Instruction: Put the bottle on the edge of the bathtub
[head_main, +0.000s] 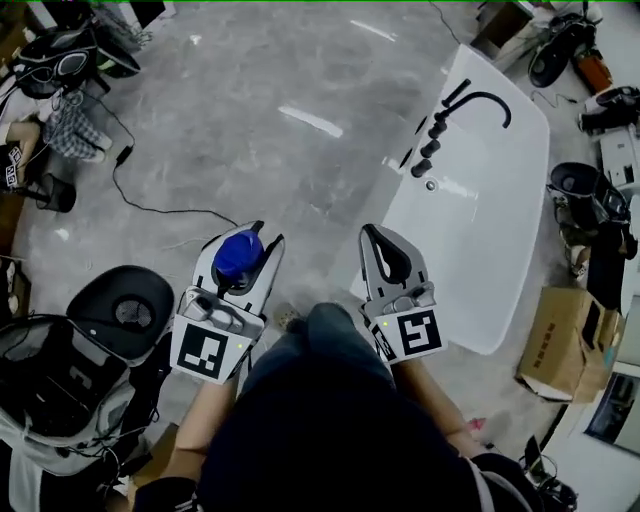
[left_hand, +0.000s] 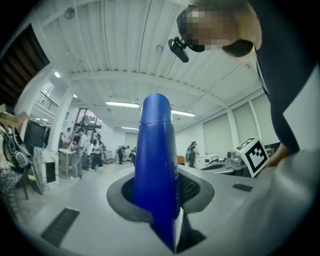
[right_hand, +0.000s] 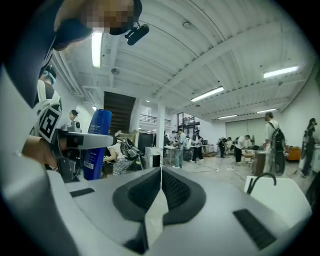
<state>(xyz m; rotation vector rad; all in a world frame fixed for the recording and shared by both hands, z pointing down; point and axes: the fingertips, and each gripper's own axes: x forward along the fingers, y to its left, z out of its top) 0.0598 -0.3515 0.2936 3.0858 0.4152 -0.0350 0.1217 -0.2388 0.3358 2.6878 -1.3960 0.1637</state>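
Observation:
A blue bottle (head_main: 238, 256) stands upright between the jaws of my left gripper (head_main: 240, 262), which is shut on it; in the left gripper view the blue bottle (left_hand: 156, 165) fills the middle. From the right gripper view the same bottle (right_hand: 97, 145) shows at the left, held up in the air. My right gripper (head_main: 386, 256) is shut and holds nothing, its jaws meeting in a thin line (right_hand: 160, 192). The white bathtub (head_main: 480, 240) lies on the floor ahead and to the right, with a black faucet (head_main: 478, 100) at its far end. Both grippers hang above the floor, left of the tub.
Black cables (head_main: 150, 205) run across the grey concrete floor at the left. A black chair base (head_main: 120, 310) sits at the lower left. A cardboard box (head_main: 558, 345) and other gear stand right of the tub. People and workbenches (right_hand: 235, 147) stand far off in the hall.

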